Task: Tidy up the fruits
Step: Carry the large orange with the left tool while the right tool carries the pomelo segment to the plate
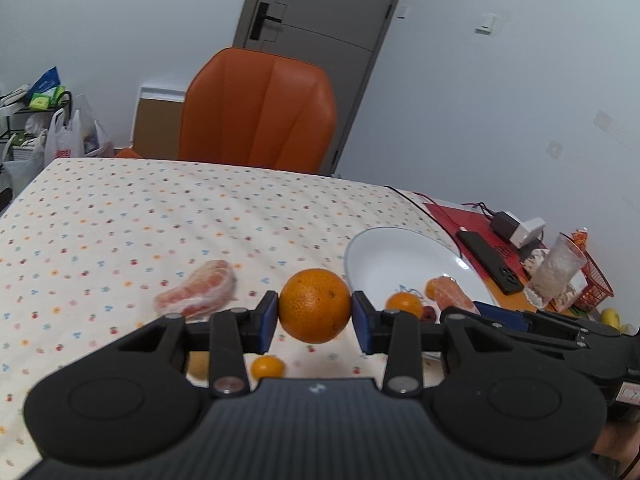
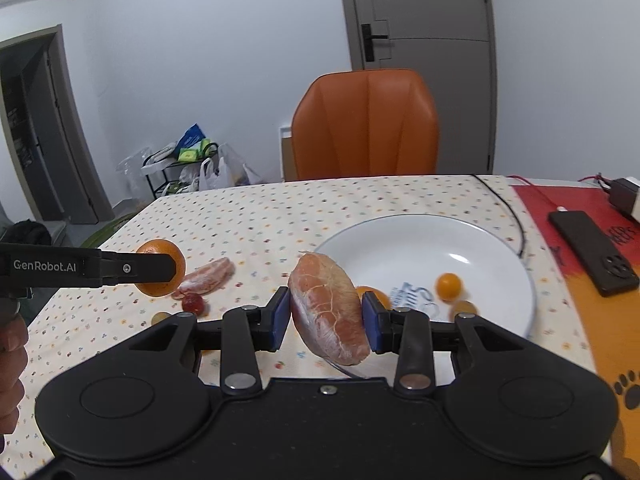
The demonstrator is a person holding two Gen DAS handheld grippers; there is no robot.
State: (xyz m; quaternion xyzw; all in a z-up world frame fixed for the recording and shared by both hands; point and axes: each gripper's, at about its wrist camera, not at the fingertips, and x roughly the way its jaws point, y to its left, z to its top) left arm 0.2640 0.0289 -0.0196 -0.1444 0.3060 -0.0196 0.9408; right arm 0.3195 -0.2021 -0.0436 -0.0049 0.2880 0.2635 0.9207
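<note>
My left gripper [image 1: 315,318] is shut on a large orange [image 1: 315,306], held above the dotted tablecloth, left of the white plate [image 1: 384,252]. My right gripper [image 2: 326,318] is shut on a film-wrapped pink pomelo segment [image 2: 328,308], held over the near rim of the plate [image 2: 424,236]. The right wrist view shows the left gripper [image 2: 164,268] and its orange [image 2: 154,286] at the left. Two small oranges [image 2: 449,286] [image 2: 374,294] and a brownish fruit [image 2: 464,307] lie in the plate. On the cloth are a second pomelo segment [image 1: 198,290], a small red fruit [image 2: 193,303] and a small tangerine [image 1: 267,366].
An orange chair [image 1: 260,108] stands at the table's far side. Right of the plate lie a black phone [image 2: 592,256] on a red mat, chargers with cables [image 1: 516,226], a plastic cup [image 1: 556,272] and a small red basket [image 1: 596,284]. Bags and a rack [image 2: 188,164] sit on the floor.
</note>
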